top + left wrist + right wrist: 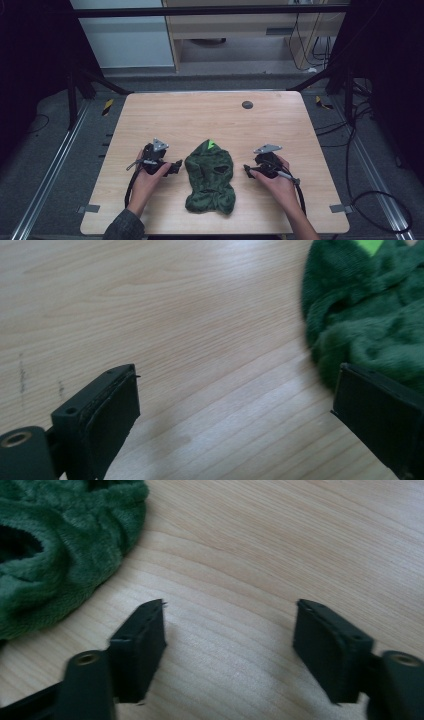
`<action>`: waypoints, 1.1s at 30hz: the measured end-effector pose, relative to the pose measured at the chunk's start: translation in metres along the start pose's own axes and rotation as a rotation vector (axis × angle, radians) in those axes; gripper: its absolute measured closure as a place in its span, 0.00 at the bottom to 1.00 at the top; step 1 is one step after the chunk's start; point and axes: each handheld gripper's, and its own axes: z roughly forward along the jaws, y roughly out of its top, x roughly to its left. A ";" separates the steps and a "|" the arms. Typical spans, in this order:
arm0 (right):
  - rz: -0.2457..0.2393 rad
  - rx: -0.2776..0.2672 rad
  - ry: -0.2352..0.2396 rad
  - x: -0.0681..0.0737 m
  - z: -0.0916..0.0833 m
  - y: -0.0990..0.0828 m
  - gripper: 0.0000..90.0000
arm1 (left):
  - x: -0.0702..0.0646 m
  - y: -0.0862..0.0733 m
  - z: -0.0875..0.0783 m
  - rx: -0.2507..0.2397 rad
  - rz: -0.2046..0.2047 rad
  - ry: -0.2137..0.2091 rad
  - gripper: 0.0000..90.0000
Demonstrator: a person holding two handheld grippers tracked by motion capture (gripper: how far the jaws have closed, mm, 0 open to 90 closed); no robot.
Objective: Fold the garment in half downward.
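A dark green fleece garment (210,175) lies crumpled in the middle of the wooden table (200,115), with a bright green tag (211,145) at its far end. My left gripper (178,166) rests just left of it, held in a hand, jaws pointing at the cloth. In the left gripper view that gripper (234,372) stands open over bare wood, and the garment (370,315) lies by its right jaw. My right gripper (246,170) sits just right of the cloth. Its jaws (230,605) are open with nothing between them, the garment (60,545) off to their left.
A small dark round grommet (247,105) sits in the table's far middle. Grey tape patches mark the front corners (89,208) (341,208). Black frame legs stand at the table's far corners, and cables (360,195) lie on the floor to the right.
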 end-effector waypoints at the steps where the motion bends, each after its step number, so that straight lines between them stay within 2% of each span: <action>1: -0.003 -0.001 0.005 0.001 -0.001 0.000 0.39 | -0.004 0.001 0.000 -0.007 0.010 -0.003 0.05; 3: 0.001 -0.002 0.028 0.002 -0.002 -0.001 0.42 | -0.007 0.003 0.000 -0.007 0.019 -0.015 0.05; 4: 0.009 -0.002 0.041 0.003 -0.003 -0.001 0.43 | -0.013 0.007 0.001 -0.002 0.026 -0.047 0.04; 5: 0.009 -0.002 0.041 0.003 -0.003 -0.001 0.43 | -0.013 0.007 0.001 -0.002 0.026 -0.047 0.04; 7: 0.003 0.005 0.059 0.008 -0.005 0.002 0.44 | -0.017 0.013 0.003 0.002 0.039 -0.076 0.05; 9: -0.019 -0.005 0.077 0.014 -0.005 0.009 0.46 | -0.016 0.026 0.006 0.018 0.063 -0.110 0.06; 11: -0.045 0.025 0.096 0.017 -0.003 0.017 0.44 | -0.015 0.031 0.007 0.034 0.077 -0.127 0.06; 12: -0.062 0.041 0.105 0.018 -0.001 0.021 0.44 | -0.013 0.041 0.010 0.050 0.088 -0.158 0.07; 14: -0.085 0.057 0.119 0.017 0.000 0.033 0.47 | -0.011 0.050 0.012 0.071 0.106 -0.176 0.09; 16: -0.089 0.064 0.144 0.016 -0.001 0.045 0.48 | -0.009 0.058 0.013 0.066 0.110 -0.189 0.09; 18: -0.097 0.061 0.149 0.012 -0.001 0.057 0.51 | -0.007 0.064 0.015 0.075 0.115 -0.193 0.10; 19: -0.097 0.061 0.149 0.012 -0.001 0.057 0.51 | -0.007 0.064 0.015 0.075 0.115 -0.193 0.10; 21: -0.092 0.067 0.174 0.009 0.001 0.069 0.51 | -0.006 0.068 0.016 0.101 0.132 -0.202 0.10; 22: -0.096 0.072 0.175 0.008 0.002 0.074 0.55 | -0.006 0.068 0.016 0.108 0.141 -0.204 0.10; 25: -0.132 0.070 0.167 0.008 0.004 0.082 0.58 | -0.006 0.070 0.013 0.113 0.147 -0.194 0.10; 26: -0.137 0.069 0.165 0.009 0.005 0.084 0.58 | -0.007 0.071 0.012 0.123 0.155 -0.185 0.10; 28: -0.129 0.061 0.187 0.009 0.007 0.086 0.57 | -0.008 0.072 0.010 0.134 0.145 -0.195 0.11; 30: -0.112 0.061 0.202 0.012 0.008 0.087 0.61 | -0.010 0.072 0.009 0.163 0.158 -0.162 0.13; 33: -0.124 0.068 0.226 0.016 0.010 0.085 0.66 | -0.010 0.069 0.010 0.179 0.161 -0.142 0.16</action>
